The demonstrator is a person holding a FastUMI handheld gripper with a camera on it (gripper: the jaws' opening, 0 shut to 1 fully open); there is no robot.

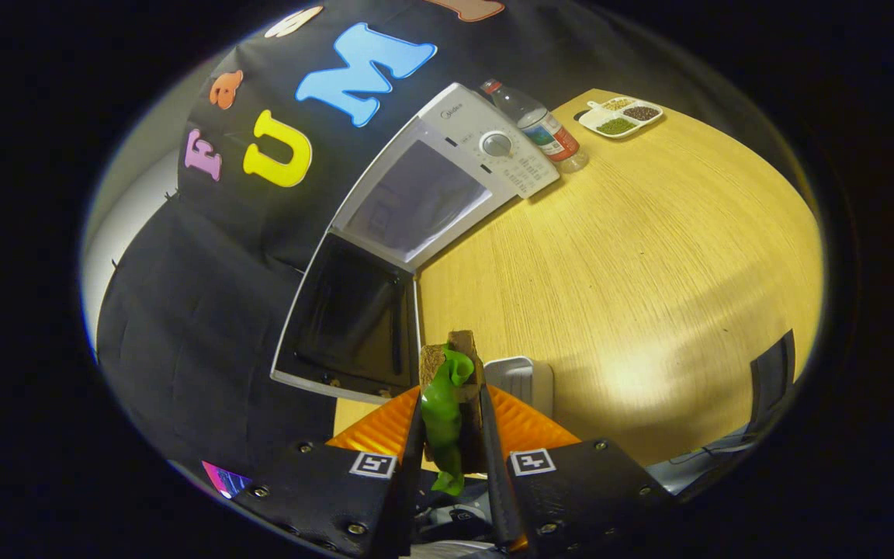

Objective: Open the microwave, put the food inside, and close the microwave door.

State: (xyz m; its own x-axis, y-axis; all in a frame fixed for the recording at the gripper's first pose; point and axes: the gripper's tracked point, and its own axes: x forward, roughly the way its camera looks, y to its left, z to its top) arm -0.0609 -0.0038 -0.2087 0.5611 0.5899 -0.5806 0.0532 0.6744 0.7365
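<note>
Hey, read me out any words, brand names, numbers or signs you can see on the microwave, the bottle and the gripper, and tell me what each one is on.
Nothing can be read for certain.
Microwave control panel: a brand mark above the dial and print around it, too small to read.
Bottle label: blurred.
Gripper, shut on the food: two square markers, patterns with no words.

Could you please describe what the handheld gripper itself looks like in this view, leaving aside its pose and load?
The gripper has two blocky black matte housings, each studded with small round screws and carrying a square black-and-white fiducial marker near its inner corner. A ribbed, fan-shaped panel spreads behind each of the two thin, flat fingers. No cable or sleeve can be made out.
</note>
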